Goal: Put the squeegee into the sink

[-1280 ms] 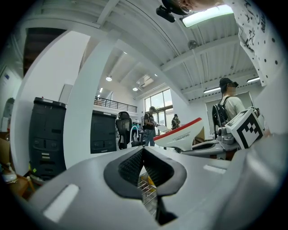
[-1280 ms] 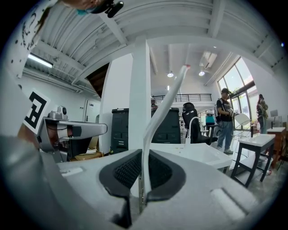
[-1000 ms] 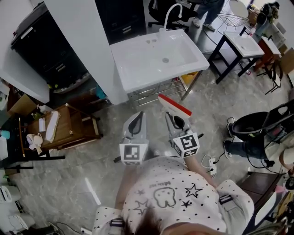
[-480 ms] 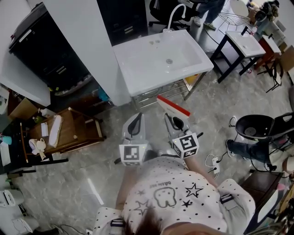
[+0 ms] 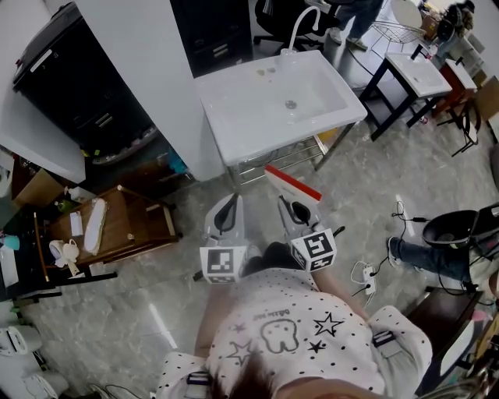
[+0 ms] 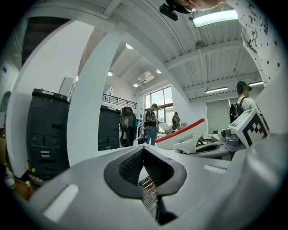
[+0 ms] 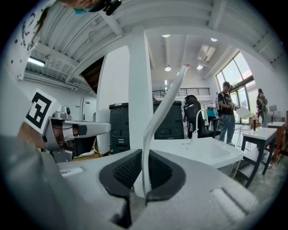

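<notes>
- The right gripper [image 5: 299, 209] has its jaws pinched almost together on the squeegee [image 5: 292, 181]. The thin white body sits between the pads, and the red-edged blade sticks out ahead towards 12 o'clock.
- The left gripper [image 5: 227, 212], just beside it at 9 o'clock, has its pads closed on nothing.
- The squeegee is in the air above the floor, short of the sink [image 5: 257, 109], whose near rim is close ahead at 12 o'clock.
- To carry it well, I would keep the pinch firm (the grip is on a narrow part, so the long blade could swing) and hold the blade above the near rim.
- I would bring it over the middle of the basin, near the drain [image 5: 291, 104], lower it, and only then part the jaws — clear of the faucet [image 5: 300, 23] at the far edge.
- The empty left gripper is best kept off to 9 o'clock, out of the way.
- Count: one squeegee, two grippers, and one sink with one faucet and one drain. One more white-topped stand [image 5: 421, 74] is at 2 o'clock, well apart.
</notes>
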A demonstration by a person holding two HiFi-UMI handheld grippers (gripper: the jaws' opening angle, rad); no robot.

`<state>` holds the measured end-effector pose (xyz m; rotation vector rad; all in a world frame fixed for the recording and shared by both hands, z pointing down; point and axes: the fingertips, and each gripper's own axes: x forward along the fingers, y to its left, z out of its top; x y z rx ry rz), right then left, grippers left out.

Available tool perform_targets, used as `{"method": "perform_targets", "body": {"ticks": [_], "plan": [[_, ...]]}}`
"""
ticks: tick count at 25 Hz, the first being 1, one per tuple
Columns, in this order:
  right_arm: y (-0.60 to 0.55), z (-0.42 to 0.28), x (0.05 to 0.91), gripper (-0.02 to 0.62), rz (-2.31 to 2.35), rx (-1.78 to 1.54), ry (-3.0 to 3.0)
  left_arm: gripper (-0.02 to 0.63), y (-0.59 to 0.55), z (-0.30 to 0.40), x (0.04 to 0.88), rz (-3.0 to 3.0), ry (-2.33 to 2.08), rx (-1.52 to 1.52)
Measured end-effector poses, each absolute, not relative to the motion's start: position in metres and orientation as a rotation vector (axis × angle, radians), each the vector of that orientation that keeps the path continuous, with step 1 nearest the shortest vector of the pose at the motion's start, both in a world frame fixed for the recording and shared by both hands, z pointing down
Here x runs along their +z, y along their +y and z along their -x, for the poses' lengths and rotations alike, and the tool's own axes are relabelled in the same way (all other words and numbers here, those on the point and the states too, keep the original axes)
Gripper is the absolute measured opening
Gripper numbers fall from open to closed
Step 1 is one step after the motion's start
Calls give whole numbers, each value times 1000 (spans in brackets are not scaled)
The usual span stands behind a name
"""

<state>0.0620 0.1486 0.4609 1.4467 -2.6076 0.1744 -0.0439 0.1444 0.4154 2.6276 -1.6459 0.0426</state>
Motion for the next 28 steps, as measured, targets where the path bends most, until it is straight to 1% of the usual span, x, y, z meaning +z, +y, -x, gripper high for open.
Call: {"method": "perform_targets", "body": {"ticks": [21, 28], "plan": [[108, -70, 466, 20, -1412, 243, -2607, -2, 107, 31, 422, -2558, -1613, 48], [88, -82, 469, 21, -1384, 274, -2624, -3, 88, 11, 424, -2555, -1615, 52]]}}
